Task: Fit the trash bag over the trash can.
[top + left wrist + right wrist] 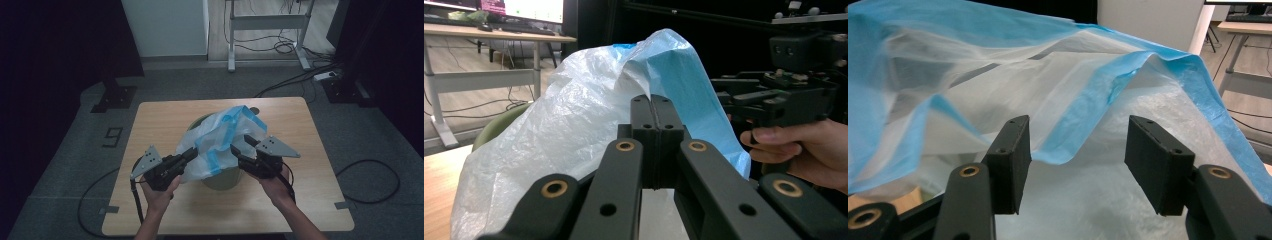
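- Your job here looks like fitting the bag (220, 142) into the bin (220, 180) that stands mid-table, nearer your edge.
- Done so far, by my reading: the bag sits over the bin's mouth, bunched and puffed up, with its blue-edged rim partly lifted.
- Your left gripper (189, 156) has its jaws pressed together on the bag's left side; the left gripper view shows film right at the jaws, so I take it as pinched.
- Your right gripper (242, 145) has its jaws apart, with the bag's blue rim lying between them, not yet nipped.
- Left to do, as I judge it: catch the rim on the right, spread the mouth wide, and fold it down over the bin's lip all round.
- Count: one bag, one bin, two grippers, one table (150, 125).
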`<state>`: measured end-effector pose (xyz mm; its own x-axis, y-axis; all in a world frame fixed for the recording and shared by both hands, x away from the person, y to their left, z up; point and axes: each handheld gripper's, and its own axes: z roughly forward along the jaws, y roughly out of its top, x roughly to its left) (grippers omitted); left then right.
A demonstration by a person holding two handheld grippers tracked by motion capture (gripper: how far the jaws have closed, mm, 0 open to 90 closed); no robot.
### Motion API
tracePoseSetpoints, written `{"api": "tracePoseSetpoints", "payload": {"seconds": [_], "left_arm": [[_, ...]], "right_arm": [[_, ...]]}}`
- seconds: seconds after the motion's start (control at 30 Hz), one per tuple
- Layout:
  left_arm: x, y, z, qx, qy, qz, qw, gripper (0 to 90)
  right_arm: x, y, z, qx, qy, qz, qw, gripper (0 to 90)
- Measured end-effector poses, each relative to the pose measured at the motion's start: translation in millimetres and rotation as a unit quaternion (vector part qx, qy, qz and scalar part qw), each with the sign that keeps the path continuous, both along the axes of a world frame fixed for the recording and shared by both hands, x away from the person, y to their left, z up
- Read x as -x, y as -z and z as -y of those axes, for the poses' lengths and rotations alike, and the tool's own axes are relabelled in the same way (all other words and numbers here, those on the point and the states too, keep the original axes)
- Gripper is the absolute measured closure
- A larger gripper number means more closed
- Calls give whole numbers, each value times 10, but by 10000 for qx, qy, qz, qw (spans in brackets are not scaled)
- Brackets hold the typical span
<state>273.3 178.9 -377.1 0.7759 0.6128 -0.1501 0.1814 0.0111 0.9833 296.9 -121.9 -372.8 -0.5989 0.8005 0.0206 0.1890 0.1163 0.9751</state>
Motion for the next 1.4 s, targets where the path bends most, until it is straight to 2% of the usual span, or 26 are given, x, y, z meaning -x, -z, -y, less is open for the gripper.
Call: {"api": "tracePoseSetpoints", "payload": {"seconds": [0.13, 0.47, 0.67, 0.9, 1.0, 1.07, 1.1, 1.13, 1.23, 1.3, 1.4], "left_arm": [[-4, 21, -24, 87, 8, -47, 10000, 898], [-10, 21, -43, 104, -36, -26, 9999, 898], [-18, 19, -38, 111, -22, -32, 9999, 898], [-29, 23, -33, 120, -17, -36, 9999, 897], [-31, 29, -44, 156, -44, -26, 9999, 897], [-31, 33, -53, 181, -54, -35, 9998, 898], [-31, 36, -57, 196, -60, -39, 9998, 898], [-31, 41, -65, 206, -109, -42, 9997, 898], [-34, 46, -83, 223, -178, -43, 9996, 898], [-36, 48, -91, 234, -222, -40, 9995, 898], [-56, 65, -122, 317, -372, -95, 9988, 898]], "right_arm": [[-141, -32, -55, 75, 68, -57, 9999, 425], [-421, -79, -128, 90, 242, -225, 9994, 423], [-492, -93, -141, 47, 235, -275, 9993, 422], [-590, -86, -200, -31, 220, -478, 9986, 456], [-615, -79, -218, -108, 167, -617, 9979, 541], [-628, -67, -235, -113, 158, -659, 9976, 652], [-628, -67, -235, -113, 158, -659, 9976, 652], [-632, -61, -242, -88, 166, -655, 9977, 760], [-615, -63, -239, -32, 140, -545, 9984, 880], [-600, -66, -231, -10, 126, -479, 9988, 890], [-497, -94, -156, 37, 55, -255, 9997, 892]]}}
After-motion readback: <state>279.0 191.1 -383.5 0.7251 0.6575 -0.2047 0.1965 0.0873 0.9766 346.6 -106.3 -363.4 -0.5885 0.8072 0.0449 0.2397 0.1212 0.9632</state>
